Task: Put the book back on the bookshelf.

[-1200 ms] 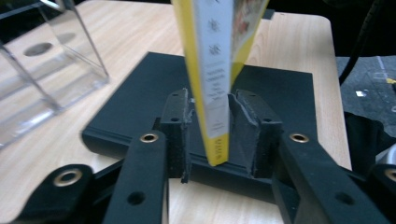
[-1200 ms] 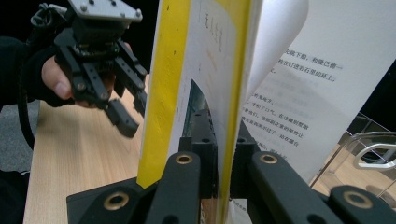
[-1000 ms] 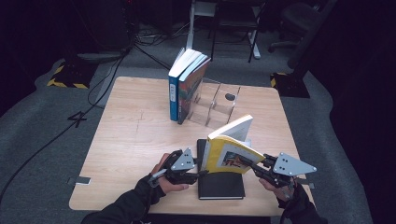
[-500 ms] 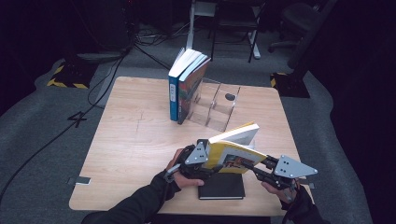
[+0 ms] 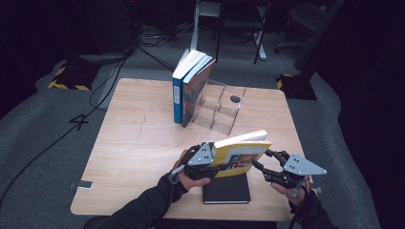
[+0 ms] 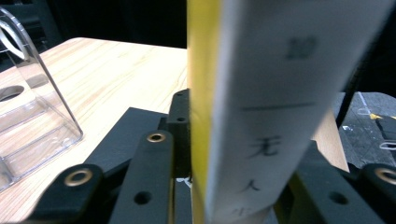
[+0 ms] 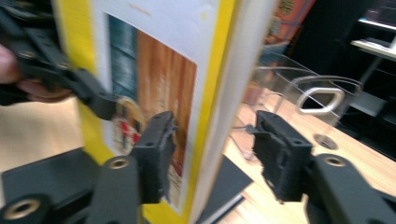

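yellow book (image 5: 241, 155) is held up on edge over a black book (image 5: 226, 188) lying on the wooden table (image 5: 138, 143). the left hand-held gripper (image 5: 210, 161) has just been closing and clamps its spine end; the right hand-held gripper (image 5: 260, 164) has just been opening, jaws standing clear either side of the book's other end
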`<state>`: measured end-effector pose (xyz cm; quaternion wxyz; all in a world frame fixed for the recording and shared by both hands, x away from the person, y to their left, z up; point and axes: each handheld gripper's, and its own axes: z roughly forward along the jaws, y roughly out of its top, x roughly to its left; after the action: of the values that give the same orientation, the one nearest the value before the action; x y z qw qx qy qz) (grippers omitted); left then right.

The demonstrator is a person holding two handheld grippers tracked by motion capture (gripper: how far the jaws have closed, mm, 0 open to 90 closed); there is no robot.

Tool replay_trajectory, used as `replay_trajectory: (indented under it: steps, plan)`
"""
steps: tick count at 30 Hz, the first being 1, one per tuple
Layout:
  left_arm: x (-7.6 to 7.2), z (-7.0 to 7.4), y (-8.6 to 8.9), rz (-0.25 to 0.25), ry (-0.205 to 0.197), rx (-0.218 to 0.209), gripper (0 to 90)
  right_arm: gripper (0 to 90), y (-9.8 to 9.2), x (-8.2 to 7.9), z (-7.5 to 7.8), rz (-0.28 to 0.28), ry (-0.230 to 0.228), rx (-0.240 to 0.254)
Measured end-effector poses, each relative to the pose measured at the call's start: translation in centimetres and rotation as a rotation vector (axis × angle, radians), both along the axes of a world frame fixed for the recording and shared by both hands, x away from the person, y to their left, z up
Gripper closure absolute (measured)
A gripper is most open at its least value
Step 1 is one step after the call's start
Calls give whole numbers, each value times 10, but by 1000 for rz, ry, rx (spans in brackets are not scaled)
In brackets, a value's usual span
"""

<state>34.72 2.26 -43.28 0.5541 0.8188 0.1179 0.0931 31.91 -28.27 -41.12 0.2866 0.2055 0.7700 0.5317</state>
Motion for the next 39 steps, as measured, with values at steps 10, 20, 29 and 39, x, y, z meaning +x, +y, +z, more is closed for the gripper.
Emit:
replay_trajectory:
  steps: [10, 20, 29, 39]
  plan:
    - [3, 3, 1, -26, -5, -5, 680, 356, 15, 14, -11, 27, 53, 1]
    - [5, 31, 1, -22, -40, -74, 640, 418, 19, 12, -12, 47, 50, 1]
    - [8, 59, -6, -12, -60, -104, 477, 416, 19, 12, -12, 46, 50, 4]
    - [12, 72, -12, -20, -56, -34, 623, 411, 17, 11, -13, 39, 66, 3]
